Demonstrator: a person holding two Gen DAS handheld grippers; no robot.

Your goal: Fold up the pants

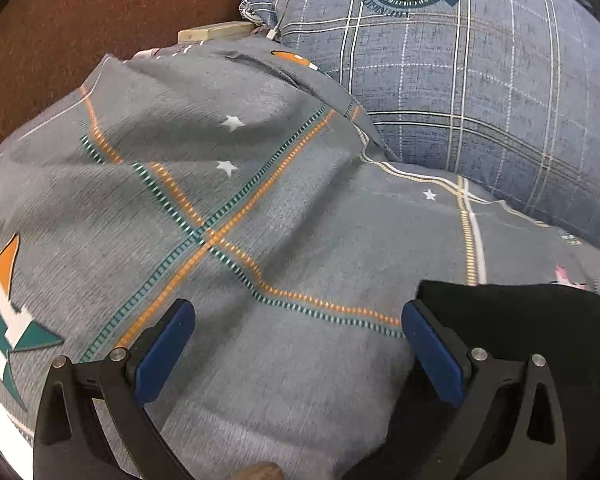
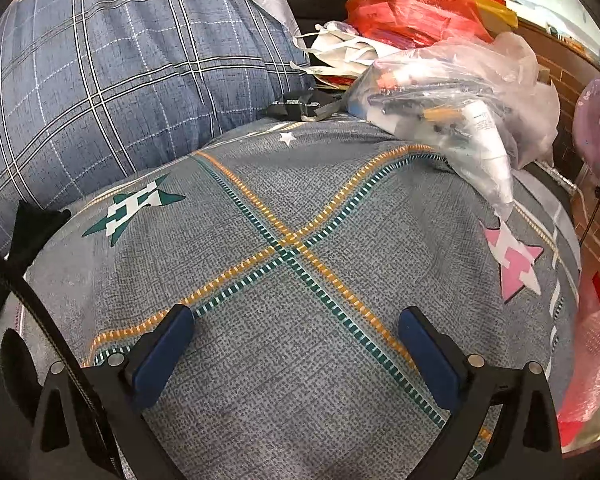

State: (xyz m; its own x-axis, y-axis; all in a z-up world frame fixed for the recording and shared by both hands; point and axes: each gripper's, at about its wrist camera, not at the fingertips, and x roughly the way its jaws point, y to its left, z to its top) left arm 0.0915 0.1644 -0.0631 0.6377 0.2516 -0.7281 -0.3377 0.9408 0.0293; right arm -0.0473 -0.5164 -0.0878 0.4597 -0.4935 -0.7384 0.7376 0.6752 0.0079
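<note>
Jaws on both our left gripper (image 1: 298, 332) and right gripper (image 2: 296, 334) stand wide apart, empty, above the grey bed cover (image 1: 260, 208). Black pants (image 1: 520, 312) lie at near right of the left view; we judge grasping them comes next.
</note>
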